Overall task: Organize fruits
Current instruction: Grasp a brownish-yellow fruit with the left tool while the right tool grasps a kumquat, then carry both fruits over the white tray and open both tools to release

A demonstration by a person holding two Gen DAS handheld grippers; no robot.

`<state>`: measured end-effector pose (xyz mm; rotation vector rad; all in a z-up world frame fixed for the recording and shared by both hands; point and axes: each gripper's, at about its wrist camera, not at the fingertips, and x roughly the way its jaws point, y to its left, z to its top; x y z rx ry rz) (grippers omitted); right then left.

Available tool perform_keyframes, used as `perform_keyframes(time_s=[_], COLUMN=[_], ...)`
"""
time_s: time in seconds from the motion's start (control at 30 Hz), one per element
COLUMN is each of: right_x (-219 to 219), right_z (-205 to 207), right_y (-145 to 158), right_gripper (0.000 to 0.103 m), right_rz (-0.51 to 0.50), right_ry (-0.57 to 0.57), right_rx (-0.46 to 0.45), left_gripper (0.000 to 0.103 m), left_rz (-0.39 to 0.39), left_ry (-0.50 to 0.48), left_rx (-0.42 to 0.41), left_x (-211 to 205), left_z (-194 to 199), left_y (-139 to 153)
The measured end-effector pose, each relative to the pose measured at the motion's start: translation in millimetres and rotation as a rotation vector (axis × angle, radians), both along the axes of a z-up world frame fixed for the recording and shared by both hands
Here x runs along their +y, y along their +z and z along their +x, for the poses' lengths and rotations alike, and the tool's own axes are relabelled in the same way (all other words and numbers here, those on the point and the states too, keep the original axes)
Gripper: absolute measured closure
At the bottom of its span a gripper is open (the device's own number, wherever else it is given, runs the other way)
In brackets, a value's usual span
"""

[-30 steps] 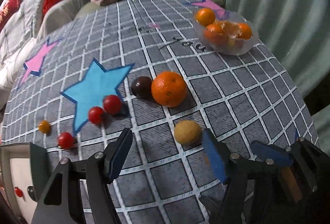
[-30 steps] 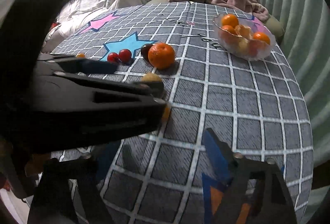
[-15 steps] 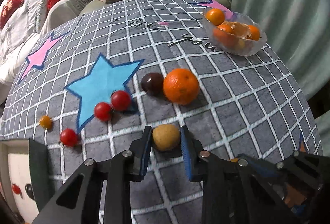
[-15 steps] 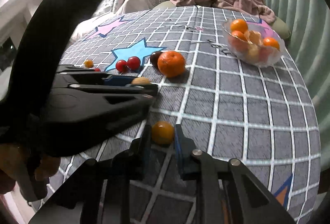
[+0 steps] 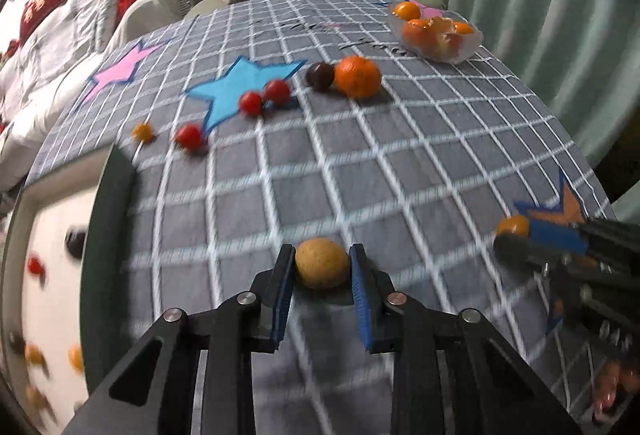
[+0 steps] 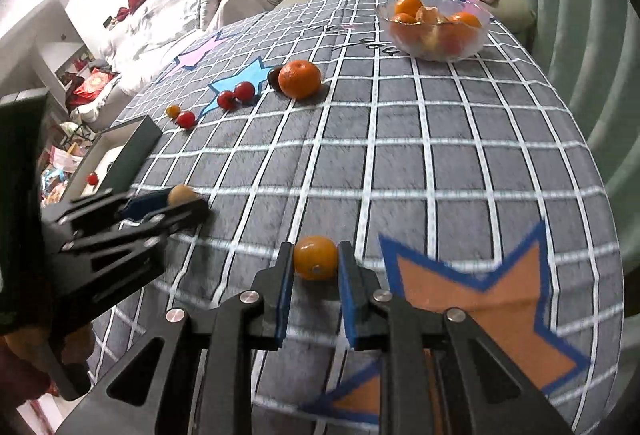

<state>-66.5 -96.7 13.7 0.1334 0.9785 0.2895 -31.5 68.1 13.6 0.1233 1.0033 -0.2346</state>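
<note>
At the table's left edge a dark-walled tray (image 6: pixel 136 151) with a pale floor already keeps a few small fruits, which suggests it is one sorting spot. Just beside it, the left gripper (image 5: pixel 322 269) has its jaws drawn narrow onto a tan round fruit (image 5: pixel 322 263), both blue pads pressing its sides, probably bound for that tray. Toward the middle, cherry tomatoes (image 5: pixel 264 97) sit on a blue star with a dark plum (image 5: pixel 320 76) touching a big orange (image 5: pixel 357 76), not yet sorted. Near the front edge, the right gripper (image 6: pixel 315 263) is clamped narrow on a small orange fruit (image 6: pixel 315 258). At the far right corner a clear bowl (image 6: pixel 436 49) gathers oranges, its likely home.
</note>
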Motion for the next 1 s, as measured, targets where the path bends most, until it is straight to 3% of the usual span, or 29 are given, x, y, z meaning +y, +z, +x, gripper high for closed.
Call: perform_keyframes(time_s=[0.4, 0.73, 1.0], right_x=[3, 7, 9], right_z=[-46, -60, -63], right_y=[1, 3, 12], right_gripper=[0.08, 0.08, 0.08], right_rz=[0.001, 0.002, -0.007], right_ry=[-0.003, -0.016, -0.006], right_rx=[0.009, 0.023, 0.02], left_gripper=[0.074, 0.074, 0.074], left_rz=[-0.019, -0.014, -0.057], left_ry=[0.102, 0.102, 0.129], left_rx=[0.008, -0.007, 0.015], left_x=[38, 40, 49], left_z=[-70, -76, -78], left_y=[-1, -2, 2])
